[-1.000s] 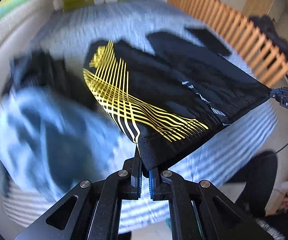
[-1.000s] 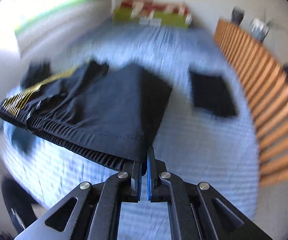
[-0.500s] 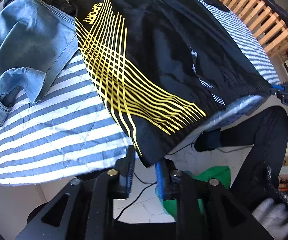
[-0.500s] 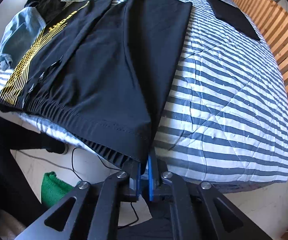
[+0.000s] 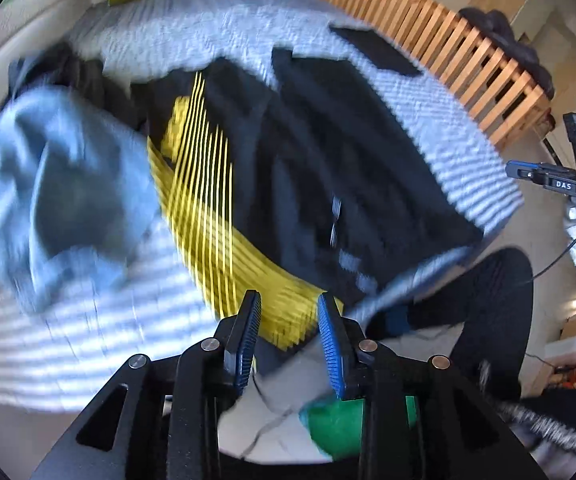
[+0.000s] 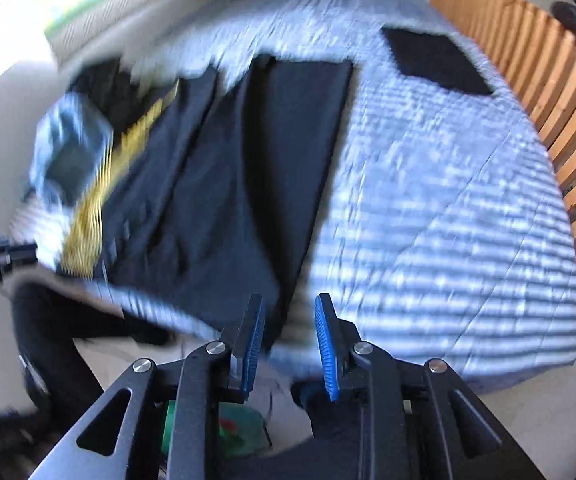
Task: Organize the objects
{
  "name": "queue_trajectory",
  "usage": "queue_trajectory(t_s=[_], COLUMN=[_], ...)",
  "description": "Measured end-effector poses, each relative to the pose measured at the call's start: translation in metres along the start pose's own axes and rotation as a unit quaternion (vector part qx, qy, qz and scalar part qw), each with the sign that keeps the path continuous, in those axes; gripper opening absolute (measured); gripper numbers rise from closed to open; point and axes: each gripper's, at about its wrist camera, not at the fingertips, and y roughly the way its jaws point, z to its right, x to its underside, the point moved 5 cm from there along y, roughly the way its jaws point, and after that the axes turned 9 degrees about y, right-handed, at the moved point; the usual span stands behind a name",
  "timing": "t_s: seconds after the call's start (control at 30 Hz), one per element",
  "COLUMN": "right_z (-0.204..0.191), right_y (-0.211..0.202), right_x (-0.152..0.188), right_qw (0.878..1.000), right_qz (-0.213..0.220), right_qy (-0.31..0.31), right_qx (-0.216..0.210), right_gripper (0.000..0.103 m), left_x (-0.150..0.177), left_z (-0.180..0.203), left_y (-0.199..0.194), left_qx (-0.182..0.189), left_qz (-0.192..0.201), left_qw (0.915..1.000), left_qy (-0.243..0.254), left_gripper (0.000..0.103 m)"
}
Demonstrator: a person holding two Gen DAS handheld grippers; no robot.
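Both grippers hang free over the near edge of the bed. The left gripper (image 5: pixel 289 312) has its jaws apart, just been opening, nothing between them; beyond its blue pads lies the waistband corner of the black sports trousers with yellow curved stripes (image 5: pixel 299 184). The right gripper (image 6: pixel 289 314) matches it: jaws apart, just been opening, empty, with the trousers' other waistband corner just ahead.

The trousers (image 6: pixel 224 184) lie flat on the blue-and-white striped quilted bed (image 6: pixel 447 220), waistband at the near edge, legs running away towards the far end. A crumpled light-blue denim garment (image 5: pixel 56 196) sits beside them towards the bed's left edge, and a small folded black cloth (image 6: pixel 435 58) rests well apart near the right edge, by the slatted wooden bed rail (image 5: pixel 459 56). Both views are smeared by motion, so exactly how far the waistband overhangs the edge is hard to say.

That fabric looks thin, light and slick: it will drape, slide and sag from any single pinch. The best holds are probably the thicker seams, meaning the elastic waistband or the leg hems, taken at two corners at once so the cloth stays taut for a fold.
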Motion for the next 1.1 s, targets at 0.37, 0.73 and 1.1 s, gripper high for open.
queue_trajectory(t_s=[0.37,0.73,1.1], right_z=[0.013,0.040,0.036], right_y=[0.058,0.217,0.260], right_x=[-0.174,-0.265,-0.281], right_qw=[0.995,0.992,0.997], right_qz=[0.070,0.017,0.009], right_qy=[0.073,0.122,0.078], right_qx=[-0.018,-0.030,0.015], right_gripper=[0.024,0.024,0.002], left_x=[-0.233,-0.291,-0.293], left_z=[-0.039,-0.083,-0.093], left_y=[0.098,0.269,0.307], left_qx=[-0.010,0.006,0.002], left_qz=[0.060,-0.005,0.014], left_qw=[0.9972,0.9973,0.9971], left_qy=[-0.044,-0.074,-0.074], left_gripper=[0.032,0.032,0.005])
